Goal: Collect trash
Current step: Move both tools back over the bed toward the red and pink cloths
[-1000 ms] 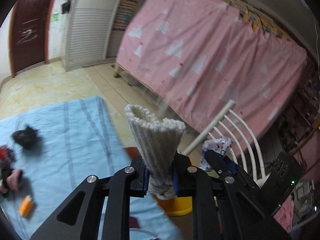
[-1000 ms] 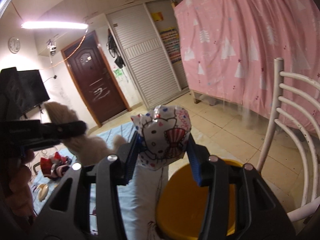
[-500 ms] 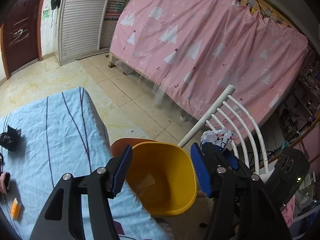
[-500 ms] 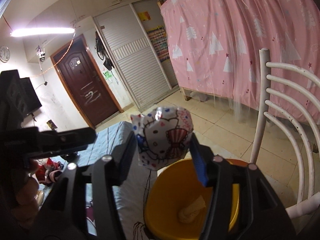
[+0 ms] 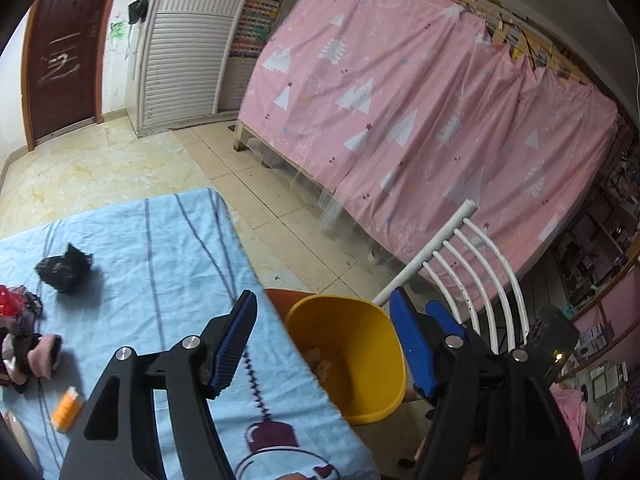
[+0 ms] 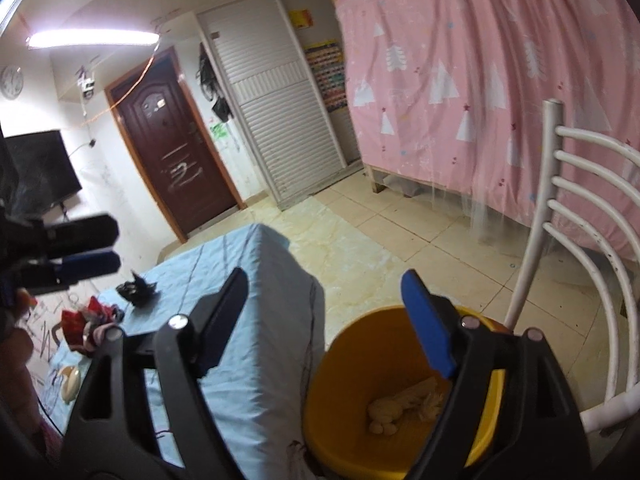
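Ahead of both my grippers, past the tiled floor, hangs the pink curtain [image 5: 420, 120] printed with white trees, soft and creased. Below and to the left of my left gripper [image 5: 324, 344] spreads the light blue tablecloth [image 5: 132, 248] with dark stripes, wrinkled, draped over the table's corner. To the right of my right gripper [image 6: 324, 320] stands the white chair [image 6: 580, 216], its curved metal bars smooth and chipped in places.

My left gripper is spread wide with nothing between its ribbed blue pads; the yellow bucket [image 5: 372, 348] sits on the floor just beyond and below the gap, beside the table's edge. My right gripper is spread just as wide and holds nothing; the same bucket [image 6: 348, 364] lies directly under its right finger, glossy round plastic. Inside it, low and right of centre between my fingers, rests a cream, ribbed, crumpled cloth scrap [image 6: 404, 404].

On the cloth, well to the left of my left gripper, lies a crumpled black bag [image 5: 64, 268], and nearer, low on the left, a small orange piece [image 5: 66, 406] with a blocky shape.
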`<action>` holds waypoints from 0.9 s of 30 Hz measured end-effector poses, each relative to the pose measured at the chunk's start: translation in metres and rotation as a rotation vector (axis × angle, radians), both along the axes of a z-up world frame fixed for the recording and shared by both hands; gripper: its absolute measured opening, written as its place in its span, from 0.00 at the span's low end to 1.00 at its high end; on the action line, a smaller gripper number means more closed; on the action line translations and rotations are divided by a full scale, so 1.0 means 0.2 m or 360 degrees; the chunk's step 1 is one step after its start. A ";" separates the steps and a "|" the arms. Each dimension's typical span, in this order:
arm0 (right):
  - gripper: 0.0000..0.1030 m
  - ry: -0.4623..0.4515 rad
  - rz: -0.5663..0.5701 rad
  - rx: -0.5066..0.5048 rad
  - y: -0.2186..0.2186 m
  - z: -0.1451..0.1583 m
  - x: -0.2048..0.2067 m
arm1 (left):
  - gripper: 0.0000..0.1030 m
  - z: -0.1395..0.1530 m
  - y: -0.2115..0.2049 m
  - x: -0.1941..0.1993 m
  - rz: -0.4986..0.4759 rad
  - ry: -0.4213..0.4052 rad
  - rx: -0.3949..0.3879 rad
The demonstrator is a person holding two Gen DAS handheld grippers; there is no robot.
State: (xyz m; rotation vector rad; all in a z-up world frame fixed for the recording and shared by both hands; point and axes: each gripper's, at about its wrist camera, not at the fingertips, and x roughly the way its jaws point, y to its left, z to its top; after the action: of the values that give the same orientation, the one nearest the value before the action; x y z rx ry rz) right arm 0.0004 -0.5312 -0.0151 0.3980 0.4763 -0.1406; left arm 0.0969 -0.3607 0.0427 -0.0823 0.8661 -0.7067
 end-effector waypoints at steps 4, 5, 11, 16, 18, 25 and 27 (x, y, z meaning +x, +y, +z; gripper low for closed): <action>0.74 0.0006 0.0082 -0.0043 0.12 0.04 0.06 | 0.59 0.04 0.13 0.02 0.0064 -0.0041 -0.0011; 0.74 0.0006 0.0098 -0.0053 0.14 0.05 0.07 | 0.59 0.05 0.15 0.02 0.0080 -0.0049 -0.0010; 0.74 0.0015 0.0222 -0.0116 0.33 0.09 0.15 | 0.61 0.07 0.39 0.07 0.0224 -0.0065 -0.0012; 0.77 0.0040 0.0316 -0.0145 0.47 0.10 0.22 | 0.62 0.07 0.59 0.11 0.0339 -0.0073 0.0025; 0.77 0.0052 0.0358 -0.0156 0.54 0.10 0.26 | 0.62 0.08 0.69 0.12 0.0390 -0.0085 0.0034; 0.78 0.0099 0.0526 -0.0208 0.81 0.10 0.37 | 0.64 0.09 1.05 0.17 0.0563 -0.0112 0.0070; 0.78 0.0113 0.0574 -0.0221 0.88 0.09 0.39 | 0.64 0.09 1.12 0.18 0.0593 -0.0129 0.0117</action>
State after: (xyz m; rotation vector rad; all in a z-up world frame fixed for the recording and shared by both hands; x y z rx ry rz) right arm 0.0783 -0.3545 0.0038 0.1668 0.5970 0.1617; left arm 0.1337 -0.1361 0.0603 -0.1443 0.7708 -0.3267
